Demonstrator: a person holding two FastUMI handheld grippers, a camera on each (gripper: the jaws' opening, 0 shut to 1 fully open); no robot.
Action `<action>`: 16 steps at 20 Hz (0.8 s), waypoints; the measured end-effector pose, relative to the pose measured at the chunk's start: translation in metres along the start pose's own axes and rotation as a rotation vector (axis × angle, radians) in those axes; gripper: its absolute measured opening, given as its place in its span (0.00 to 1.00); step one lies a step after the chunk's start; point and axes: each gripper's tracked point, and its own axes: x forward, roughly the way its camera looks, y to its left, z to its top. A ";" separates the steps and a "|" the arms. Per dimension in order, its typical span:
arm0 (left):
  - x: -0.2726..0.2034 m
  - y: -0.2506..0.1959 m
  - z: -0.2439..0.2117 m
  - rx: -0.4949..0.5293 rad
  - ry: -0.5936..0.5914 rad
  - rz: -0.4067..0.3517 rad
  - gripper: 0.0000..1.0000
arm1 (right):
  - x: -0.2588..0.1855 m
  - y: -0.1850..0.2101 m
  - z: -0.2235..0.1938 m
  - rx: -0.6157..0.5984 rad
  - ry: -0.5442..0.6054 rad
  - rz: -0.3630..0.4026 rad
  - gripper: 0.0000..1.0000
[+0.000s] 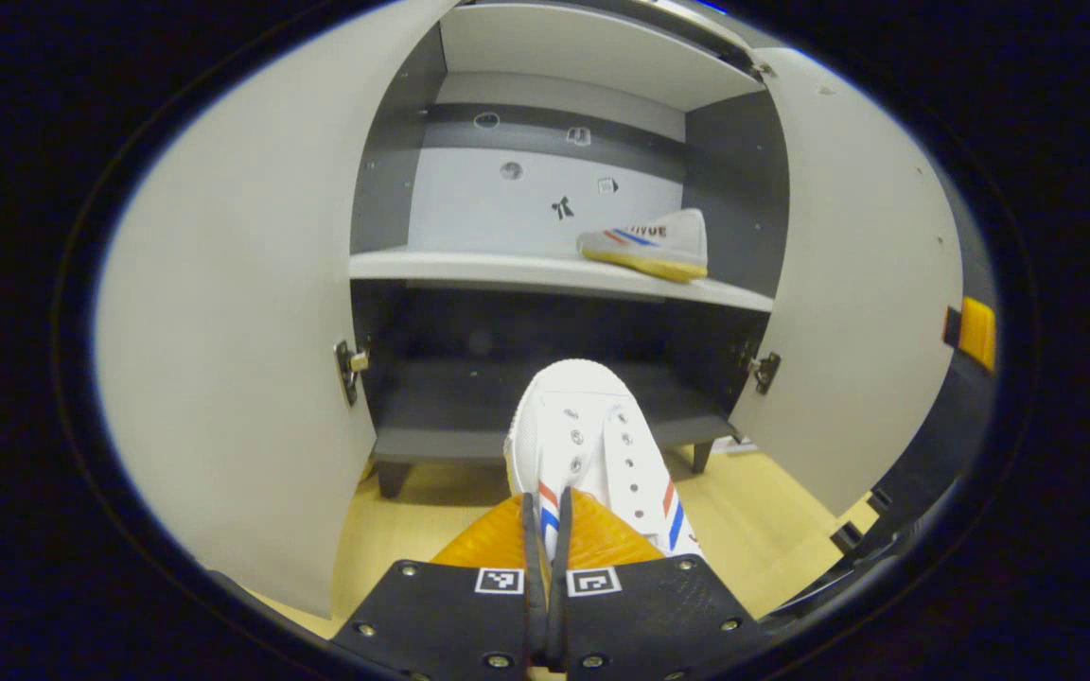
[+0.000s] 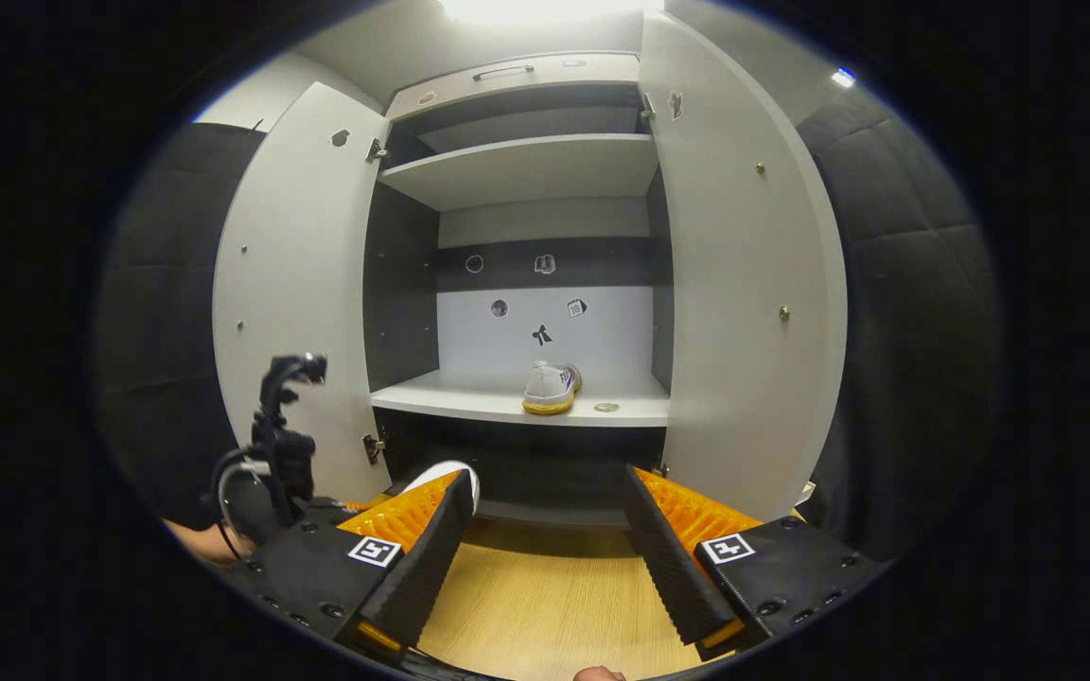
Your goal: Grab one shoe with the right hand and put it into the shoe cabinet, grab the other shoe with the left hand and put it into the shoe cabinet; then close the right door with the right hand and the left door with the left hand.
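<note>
The shoe cabinet [image 1: 554,274] stands with both doors swung wide. One white shoe [image 1: 644,244] with red and blue stripes and a yellow sole rests on the right of the middle shelf, also seen as the shelved shoe [image 2: 550,386] in the right gripper view. My left gripper [image 1: 546,506] is shut on the second white shoe [image 1: 592,445], whose toe points at the dark lower compartment. That shoe's toe [image 2: 450,473] peeks past my right gripper [image 2: 547,482], which hangs open and empty, low in front of the cabinet [image 2: 521,402].
The left door [image 1: 233,359] and right door [image 1: 857,312] flank the opening, with hinges at mid height. A small round object [image 2: 606,408] lies on the shelf beside the shoe. The upper shelf [image 2: 526,165] is bare. Pale wooden floor [image 2: 554,596] lies in front.
</note>
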 end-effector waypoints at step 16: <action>-0.006 -0.001 0.004 0.050 -0.259 0.013 0.01 | -0.014 -0.012 -0.017 0.023 0.006 -0.016 0.99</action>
